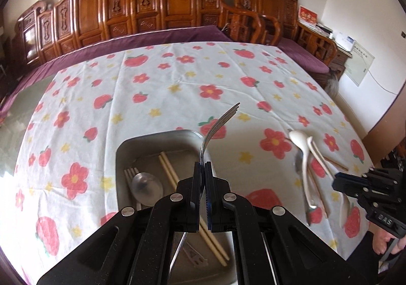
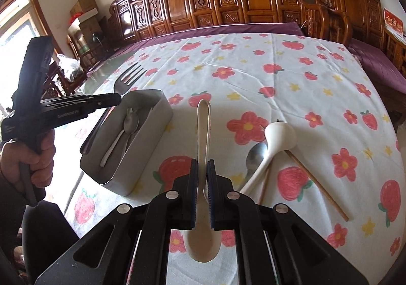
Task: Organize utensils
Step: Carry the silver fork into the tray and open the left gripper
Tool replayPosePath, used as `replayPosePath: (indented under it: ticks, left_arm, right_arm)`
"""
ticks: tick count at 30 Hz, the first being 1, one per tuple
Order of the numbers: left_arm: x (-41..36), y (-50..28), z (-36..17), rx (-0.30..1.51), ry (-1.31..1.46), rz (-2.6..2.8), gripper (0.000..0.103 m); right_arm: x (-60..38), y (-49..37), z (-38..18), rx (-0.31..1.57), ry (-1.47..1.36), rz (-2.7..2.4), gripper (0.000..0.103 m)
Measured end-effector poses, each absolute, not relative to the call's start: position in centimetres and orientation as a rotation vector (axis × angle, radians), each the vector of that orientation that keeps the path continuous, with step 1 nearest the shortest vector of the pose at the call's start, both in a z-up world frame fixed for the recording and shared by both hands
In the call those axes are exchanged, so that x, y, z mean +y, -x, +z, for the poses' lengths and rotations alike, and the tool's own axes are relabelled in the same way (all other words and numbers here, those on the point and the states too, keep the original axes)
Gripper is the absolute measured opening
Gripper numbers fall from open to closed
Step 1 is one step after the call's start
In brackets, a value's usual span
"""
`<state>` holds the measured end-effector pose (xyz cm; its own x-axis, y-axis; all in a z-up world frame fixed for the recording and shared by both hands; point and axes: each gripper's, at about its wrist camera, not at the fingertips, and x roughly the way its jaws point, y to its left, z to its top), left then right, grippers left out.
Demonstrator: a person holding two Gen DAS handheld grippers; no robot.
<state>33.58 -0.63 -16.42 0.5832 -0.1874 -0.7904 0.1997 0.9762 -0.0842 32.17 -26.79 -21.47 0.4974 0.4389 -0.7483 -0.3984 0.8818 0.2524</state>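
Steel fork (image 1: 218,127) clamped by its handle in the left hand-held gripper (image 1: 202,178), jaws closed tight on it, tines up, held over the metal tray (image 1: 121,158). Tray sits on the floral tabletop (image 1: 152,86) and holds 1 spoon (image 1: 147,187), 1 fork and 2 chopsticks (image 1: 168,170). Right hand-held gripper (image 2: 202,178) pinches a white spoon (image 2: 203,127), handle forward, bowl toward the camera. Beside it on the cloth: another white spoon (image 2: 279,133), a steel spoon (image 2: 256,155), loose chopsticks (image 2: 317,183).

"DAS" on right gripper (image 1: 337,179)
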Motion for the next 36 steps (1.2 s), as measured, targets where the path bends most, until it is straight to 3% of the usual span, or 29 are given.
replayPosePath:
  ticks: [23,36]
  left_arm:
    - [2.0,-34.8,-22.0,1.019,-0.009,-0.13,0.003]
    - [3.4,-32.1,-19.4,0.919,-0.029,-0.138,0.003]
  right_arm:
    - [-23.4,-32.6,-22.1,0.941,-0.012,0.532,0.009]
    - [-19.9,-32.7,-21.0,0.932,0.012,0.565,0.009]
